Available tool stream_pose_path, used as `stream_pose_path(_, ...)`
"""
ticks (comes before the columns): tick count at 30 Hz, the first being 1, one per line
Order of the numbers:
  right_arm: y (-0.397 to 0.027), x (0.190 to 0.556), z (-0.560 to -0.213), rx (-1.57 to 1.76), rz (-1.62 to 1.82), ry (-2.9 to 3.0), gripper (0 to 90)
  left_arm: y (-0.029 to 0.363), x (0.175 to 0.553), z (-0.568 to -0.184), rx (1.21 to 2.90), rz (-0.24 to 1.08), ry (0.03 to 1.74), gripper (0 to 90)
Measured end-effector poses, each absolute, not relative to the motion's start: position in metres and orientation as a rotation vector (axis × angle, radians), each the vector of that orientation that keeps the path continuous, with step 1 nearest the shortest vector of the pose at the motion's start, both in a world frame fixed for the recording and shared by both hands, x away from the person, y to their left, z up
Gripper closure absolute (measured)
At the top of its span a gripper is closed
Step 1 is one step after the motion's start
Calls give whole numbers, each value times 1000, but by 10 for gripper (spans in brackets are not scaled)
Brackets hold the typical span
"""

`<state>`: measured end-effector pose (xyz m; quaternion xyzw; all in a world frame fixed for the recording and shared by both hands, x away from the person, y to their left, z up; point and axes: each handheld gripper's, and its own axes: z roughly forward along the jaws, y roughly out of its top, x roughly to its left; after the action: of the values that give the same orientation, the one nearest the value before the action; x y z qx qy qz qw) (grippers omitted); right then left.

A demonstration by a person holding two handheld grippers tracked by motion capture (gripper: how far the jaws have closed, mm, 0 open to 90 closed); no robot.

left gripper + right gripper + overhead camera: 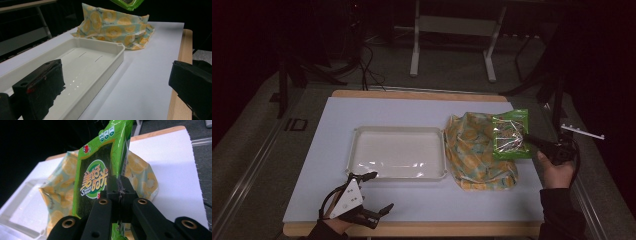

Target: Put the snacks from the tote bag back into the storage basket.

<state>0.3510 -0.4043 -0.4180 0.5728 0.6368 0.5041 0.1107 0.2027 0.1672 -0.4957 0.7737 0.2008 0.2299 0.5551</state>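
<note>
My right gripper point(528, 140) point(120, 187) is shut on the edge of a green snack packet point(511, 134) point(100, 173) and holds it in the air above a yellow-patterned pouch point(479, 150) point(142, 173). A corner of the packet point(127, 3) hangs over the pouch point(117, 23) in the left gripper view. A white tray point(398, 152) point(100, 50) lies empty at the table's middle. My left gripper point(374, 192) point(117, 82) rests near the front left edge, jaws wide open with nothing between them.
A pale mat point(332, 150) covers the wooden table point(412, 94), whose edge point(186, 50) shows beside the left gripper. A metal stand point(452, 30) rises behind the table. A white bracket point(582, 132) sits off the right side.
</note>
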Motion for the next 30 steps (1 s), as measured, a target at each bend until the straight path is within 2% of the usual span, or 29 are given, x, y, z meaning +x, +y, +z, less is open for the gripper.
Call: stream_pose_path(30, -384, 341, -378, 1601, 1573, 1835, 891, 166, 202, -495, 1826, 550, 474, 4)
